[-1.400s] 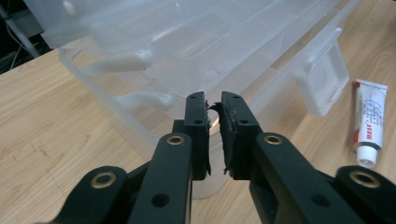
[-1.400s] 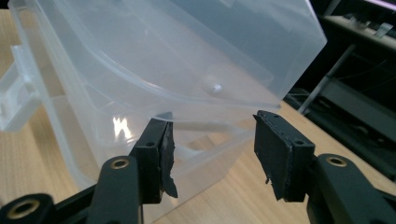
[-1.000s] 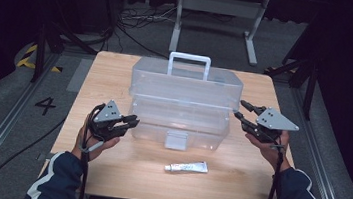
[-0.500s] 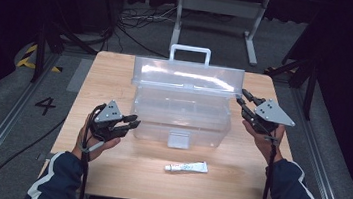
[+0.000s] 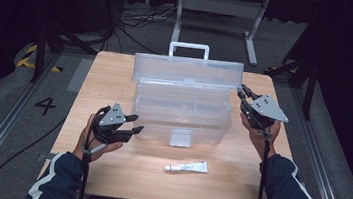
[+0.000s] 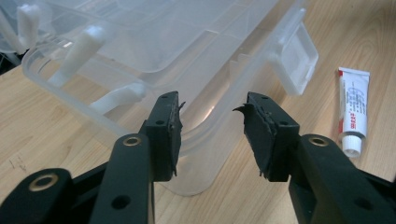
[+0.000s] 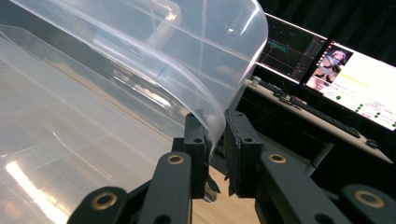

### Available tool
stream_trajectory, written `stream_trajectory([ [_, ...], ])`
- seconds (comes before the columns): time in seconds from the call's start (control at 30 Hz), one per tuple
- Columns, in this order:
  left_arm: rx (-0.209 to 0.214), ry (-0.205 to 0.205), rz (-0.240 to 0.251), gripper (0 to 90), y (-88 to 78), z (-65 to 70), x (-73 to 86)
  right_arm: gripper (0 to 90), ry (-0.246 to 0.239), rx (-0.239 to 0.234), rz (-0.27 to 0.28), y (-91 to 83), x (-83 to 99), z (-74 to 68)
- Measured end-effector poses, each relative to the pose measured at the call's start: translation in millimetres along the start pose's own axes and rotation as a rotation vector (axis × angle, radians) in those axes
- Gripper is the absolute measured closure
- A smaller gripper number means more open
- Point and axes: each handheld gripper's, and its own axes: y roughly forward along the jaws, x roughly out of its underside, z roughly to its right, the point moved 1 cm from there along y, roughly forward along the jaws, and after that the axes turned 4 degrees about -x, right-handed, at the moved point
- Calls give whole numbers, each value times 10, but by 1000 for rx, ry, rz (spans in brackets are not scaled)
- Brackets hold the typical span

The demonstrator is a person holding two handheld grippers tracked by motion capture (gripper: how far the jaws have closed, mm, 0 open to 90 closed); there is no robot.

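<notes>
A clear plastic box (image 5: 180,117) stands mid-table, its lid (image 5: 187,71) raised upright with a white handle (image 5: 189,46) on top. My right gripper (image 5: 242,93) is at the lid's right edge; its jaws have just been closing and pinch the lid's rounded corner (image 7: 212,112) between the pads (image 7: 196,140). My left gripper (image 5: 135,123) sits by the box's front left corner (image 6: 201,140). Its jaws have just been opening and stand open, not touching the box. A white tube (image 5: 187,167) lies on the table in front of the box, also visible past the left gripper's right jaw as the tube (image 6: 353,109).
The box's front latch (image 5: 180,137) hangs down at the middle of its front wall. The wooden table (image 5: 116,77) has free room on both sides of the box. Screens (image 7: 355,79) glow beyond the right gripper. A metal stand (image 5: 220,6) and cables lie on the floor behind the table.
The lid has swung up from a tilt to upright. The right gripper moved up and inward along the lid's right edge and closed on it. The left gripper's jaws opened.
</notes>
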Motion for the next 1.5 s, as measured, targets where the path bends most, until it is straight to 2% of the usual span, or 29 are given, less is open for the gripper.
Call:
stream_trajectory([
  [0.17,26,38,-2,535,45,61,-32,803,-9,7,-15,-1,-23,-10],
  [0.3,19,62,-24,531,107,92,-63,806,-8,14,-21,7,-51,-10],
  [0.63,27,87,-61,540,260,130,-133,819,0,45,-37,55,-122,5],
  [0.8,41,83,-62,549,322,136,-156,821,19,48,-44,92,-161,33],
  [0.93,20,92,-79,607,372,143,-179,822,27,45,-53,114,-193,57],
  [1.0,5,103,-83,650,374,143,-184,821,32,44,-56,116,-200,59],
  [1.13,0,136,-97,660,354,135,-186,819,35,38,-68,93,-220,40],
  [1.5,10,154,-105,658,284,63,-145,816,43,20,-82,43,-284,13],
])
